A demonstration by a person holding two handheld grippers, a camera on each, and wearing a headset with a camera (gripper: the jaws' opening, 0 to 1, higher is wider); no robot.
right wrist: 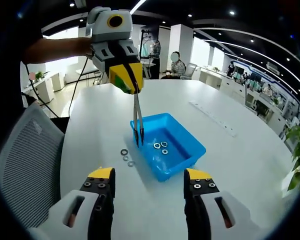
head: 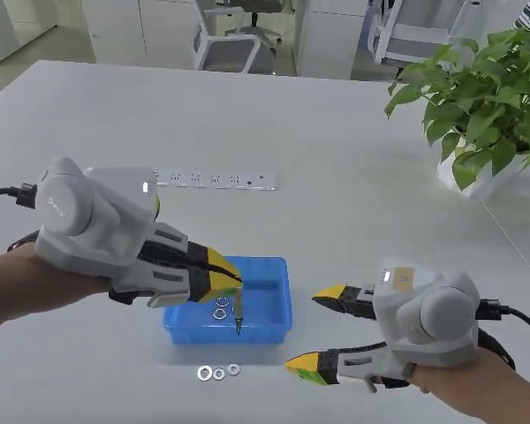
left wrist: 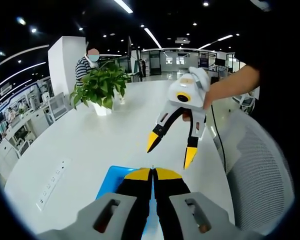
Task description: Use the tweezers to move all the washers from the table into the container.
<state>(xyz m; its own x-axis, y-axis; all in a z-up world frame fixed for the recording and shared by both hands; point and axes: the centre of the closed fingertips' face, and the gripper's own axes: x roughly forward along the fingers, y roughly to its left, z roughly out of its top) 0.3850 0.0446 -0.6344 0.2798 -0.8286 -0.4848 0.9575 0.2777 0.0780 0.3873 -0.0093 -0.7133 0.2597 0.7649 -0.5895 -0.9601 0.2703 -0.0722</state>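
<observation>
Left gripper (head: 225, 274) nearest, carried level by the left hand (head: 35, 283) over the left rim of the blue container (head: 278, 265), jaws pressed together on the tweezers (head: 238, 314). Right gripper (head: 309, 329) just right of the container, jaws spread wide and holding nothing, right hand (head: 477, 389) behind it.

White table (head: 336, 159) open beyond the container and to both sides. Potted plant (head: 486, 97) well beyond it to the right, power strip (head: 216, 180) beyond it.

Tweezers hanging tips-down inside the container near three washers (head: 222, 307); tips seemingly closed, though too small to tell whether pinching anything. Three loose washers (head: 218, 373) on the table just in front of the container.

Added by the right gripper view: mesh chair (right wrist: 25, 155) at the table edge.
</observation>
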